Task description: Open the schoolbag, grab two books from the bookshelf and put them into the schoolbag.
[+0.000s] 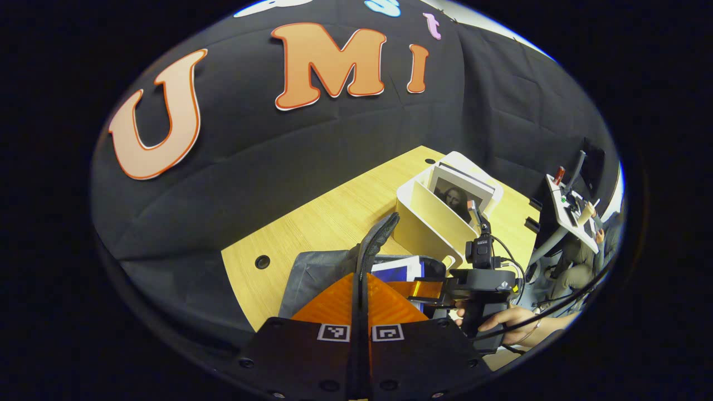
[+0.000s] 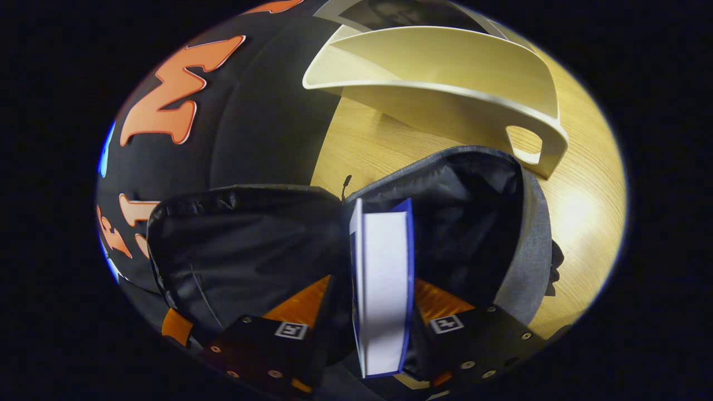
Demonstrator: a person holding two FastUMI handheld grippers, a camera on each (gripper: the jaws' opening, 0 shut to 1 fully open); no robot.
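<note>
Clamped between the right tongs (image 2: 372,334), a blue-covered book (image 2: 381,284) hangs edge-down over the open schoolbag (image 2: 234,245), apparently ready to drop. Left tongs (image 1: 359,312) pinch the bag's strap (image 1: 377,236), apparently holding its mouth wide. Another book (image 1: 459,192) waits in the bookshelf (image 1: 429,223) on the worktop (image 1: 334,217).

Schoolbag (image 2: 523,223): grey woven outer fabric with a black lining (image 2: 239,245). Book (image 2: 384,289) in the bag opening: white page block, blue cover edges. Bookshelf (image 2: 445,72): cream, plain, no pattern. Book standing in the bookshelf (image 1: 459,192): white border around a dark monochrome portrait print. Table (image 1: 317,223): light yellow wood grain with round black holes (image 1: 262,261). Bag strap (image 1: 379,236): black with a ribbed texture.
</note>
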